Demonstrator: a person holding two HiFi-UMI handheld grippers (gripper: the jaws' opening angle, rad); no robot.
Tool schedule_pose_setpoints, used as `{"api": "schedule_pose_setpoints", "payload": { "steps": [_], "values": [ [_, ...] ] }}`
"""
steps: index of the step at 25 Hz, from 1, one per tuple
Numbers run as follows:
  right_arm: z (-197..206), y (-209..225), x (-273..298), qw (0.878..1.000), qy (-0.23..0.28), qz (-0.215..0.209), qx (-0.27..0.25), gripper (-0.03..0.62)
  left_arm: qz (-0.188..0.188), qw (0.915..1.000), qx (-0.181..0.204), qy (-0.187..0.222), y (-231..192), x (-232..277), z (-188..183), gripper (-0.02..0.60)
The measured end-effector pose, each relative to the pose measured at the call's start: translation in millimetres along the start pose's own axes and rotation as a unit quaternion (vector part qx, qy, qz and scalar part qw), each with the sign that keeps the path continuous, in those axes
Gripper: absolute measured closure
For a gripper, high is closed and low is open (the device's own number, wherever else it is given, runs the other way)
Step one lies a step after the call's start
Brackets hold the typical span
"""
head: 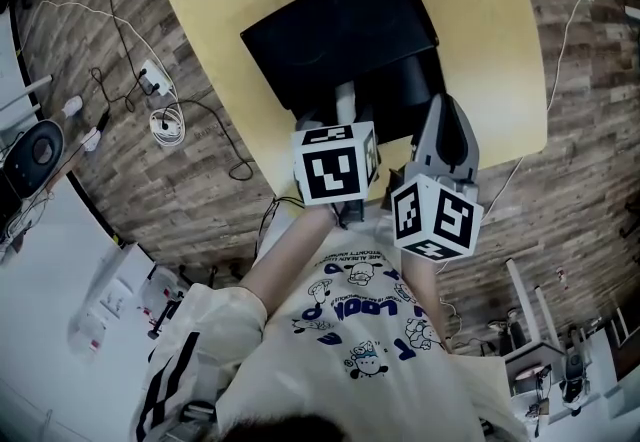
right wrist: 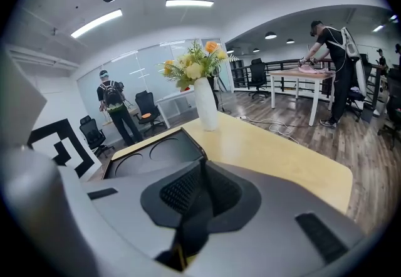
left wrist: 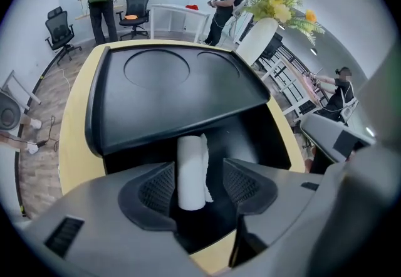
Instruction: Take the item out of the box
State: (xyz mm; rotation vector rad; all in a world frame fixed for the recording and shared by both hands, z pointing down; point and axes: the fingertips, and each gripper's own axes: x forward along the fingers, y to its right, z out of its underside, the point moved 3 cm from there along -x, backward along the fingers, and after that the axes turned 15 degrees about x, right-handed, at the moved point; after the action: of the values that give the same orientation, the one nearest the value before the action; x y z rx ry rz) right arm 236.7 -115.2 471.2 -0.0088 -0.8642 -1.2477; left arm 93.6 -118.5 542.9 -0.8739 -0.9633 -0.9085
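Left tongs are reaching steeply down into the near part of the black box on the yellow table in the head view. The right tongs are sitting just beside them at the box's right side. The lid is tilting up and away on the far side.

In the left gripper view, I am seeing these tongs spread wide. A white paper roll is standing upright between the pads, inside the box and under the raised lid's near edge. It is closer to the left pad, and neither pad looks to be pressing on it. A loose flap of paper is hanging on its right side.

In the right gripper view, the right tongs are pressed together on what looks like the lid's near corner, and I judge they are propping it open.

I am worrying about three things. Because the roll is off-centre, the left pad could shove it over as the tongs close. Squeezing too hard could crush it. If the right pinch slips, the lid could drop onto the left tongs, and a straight lift could knock the roll against the lid's edge.
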Motion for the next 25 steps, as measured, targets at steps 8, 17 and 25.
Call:
{"api": "schedule_pose_setpoints", "payload": {
  "steps": [8,17,25],
  "values": [
    [1.6,3.3,5.3,1.000,-0.007,0.004,0.004,0.551,-0.001,0.9998,-0.012,-0.014,-1.6,11.5,-2.3,0.347],
    [3.3,9.5,7.6,1.000,-0.011,0.008,0.009,0.551,-0.034,0.9986,-0.024,-0.034,-5.1,17.9,3.2,0.407],
    [4.2,8.2,8.3,1.000,-0.012,0.006,0.010,0.551,-0.042,0.9981,-0.034,-0.030,-7.5,17.2,4.1,0.437]
  ]
}}
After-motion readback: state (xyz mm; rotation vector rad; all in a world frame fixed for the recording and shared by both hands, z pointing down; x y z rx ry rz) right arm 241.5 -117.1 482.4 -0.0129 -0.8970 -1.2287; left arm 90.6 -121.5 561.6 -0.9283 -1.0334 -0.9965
